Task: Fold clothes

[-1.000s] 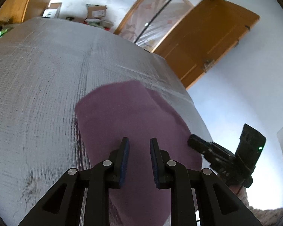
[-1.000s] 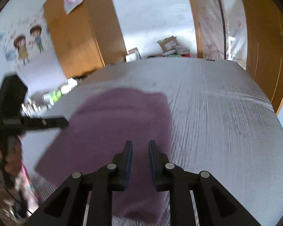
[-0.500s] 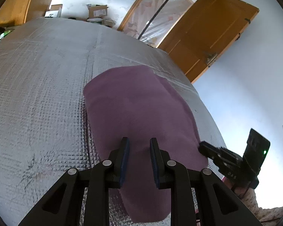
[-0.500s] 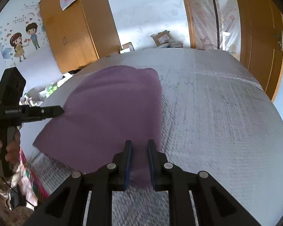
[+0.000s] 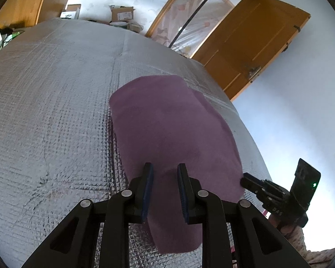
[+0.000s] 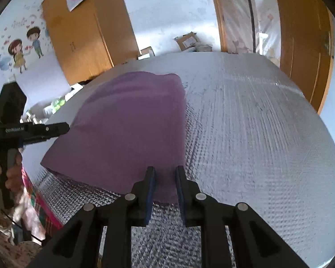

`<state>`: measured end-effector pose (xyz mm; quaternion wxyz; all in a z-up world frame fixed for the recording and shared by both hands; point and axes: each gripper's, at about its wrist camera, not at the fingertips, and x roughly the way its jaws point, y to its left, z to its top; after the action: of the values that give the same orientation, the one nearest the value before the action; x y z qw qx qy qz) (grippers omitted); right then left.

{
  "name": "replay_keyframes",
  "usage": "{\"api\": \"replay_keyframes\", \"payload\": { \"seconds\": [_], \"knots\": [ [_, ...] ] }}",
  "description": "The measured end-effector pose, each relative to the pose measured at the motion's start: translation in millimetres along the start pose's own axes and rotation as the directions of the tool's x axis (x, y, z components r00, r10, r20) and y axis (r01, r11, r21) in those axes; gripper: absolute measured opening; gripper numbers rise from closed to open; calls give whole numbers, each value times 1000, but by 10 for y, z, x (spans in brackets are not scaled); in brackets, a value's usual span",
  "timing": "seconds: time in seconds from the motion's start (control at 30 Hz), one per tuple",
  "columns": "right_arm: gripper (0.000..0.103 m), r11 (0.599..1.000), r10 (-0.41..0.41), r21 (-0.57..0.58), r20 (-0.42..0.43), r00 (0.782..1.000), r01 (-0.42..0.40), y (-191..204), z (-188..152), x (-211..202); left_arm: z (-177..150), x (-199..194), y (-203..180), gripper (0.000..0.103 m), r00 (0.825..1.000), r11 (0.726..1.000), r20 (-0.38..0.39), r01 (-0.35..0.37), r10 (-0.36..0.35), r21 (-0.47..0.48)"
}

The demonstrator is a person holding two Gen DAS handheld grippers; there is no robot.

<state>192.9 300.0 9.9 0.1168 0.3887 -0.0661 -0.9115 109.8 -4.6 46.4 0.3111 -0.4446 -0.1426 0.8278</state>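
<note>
Silver quilted mat (image 5: 51,102) — broad bare stretch on the left in the left wrist view, unobstructed up to the far edge. Same mat (image 6: 256,134) bare across the whole right side in the right wrist view. Purple cloth (image 5: 167,129) lies flat near the front edge, low, no barrier to a pass above. Cardboard boxes (image 5: 121,14) sit beyond the far edge, off the mat. Open wooden door (image 5: 252,44) stands beside the far corner. Wardrobe (image 6: 82,38) stands well behind the mat.

Plain purple cloth (image 5: 172,129) on silver grid-embossed cover (image 5: 51,102); black claws, blue pads (image 6: 151,192); orange-brown door (image 5: 252,42).
</note>
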Motion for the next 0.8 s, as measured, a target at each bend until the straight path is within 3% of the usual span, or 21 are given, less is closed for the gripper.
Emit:
{"api": "replay_keyframes", "payload": {
  "seconds": [0.13, 0.2, 0.3, 0.43, 0.63, 0.8],
  "knots": [
    [19, 1000, -14, 16, -10, 1000, 14, -36, -8, -74, -24, -57, -48, 23, 1000, 1000, -6, -21, 21, 1],
    [19, 1000, -25, -9, 30, 999, 26, 25, 41, -138, -33, -57, -89, 23, 999, 999, -12, -34, 34, 22],
    [19, 999, 16, -37, 56, 998, -14, 106, 136, -129, -99, -45, -96, 23, 998, 998, -25, -52, 53, 39],
    [19, 999, 9, -48, 7, 1000, -9, 151, 86, 52, -132, -68, -49, 23, 999, 999, -24, -39, 40, 21],
    [19, 998, 26, -50, -6, 1000, -27, 77, 46, -24, -124, -69, -7, 26, 999, 999, -38, -35, 35, 13],
    [19, 998, 52, -30, 6, 999, -51, -34, 161, -113, -60, -83, 78, 26, 998, 999, -63, 6, -9, -34]
  ]
}}
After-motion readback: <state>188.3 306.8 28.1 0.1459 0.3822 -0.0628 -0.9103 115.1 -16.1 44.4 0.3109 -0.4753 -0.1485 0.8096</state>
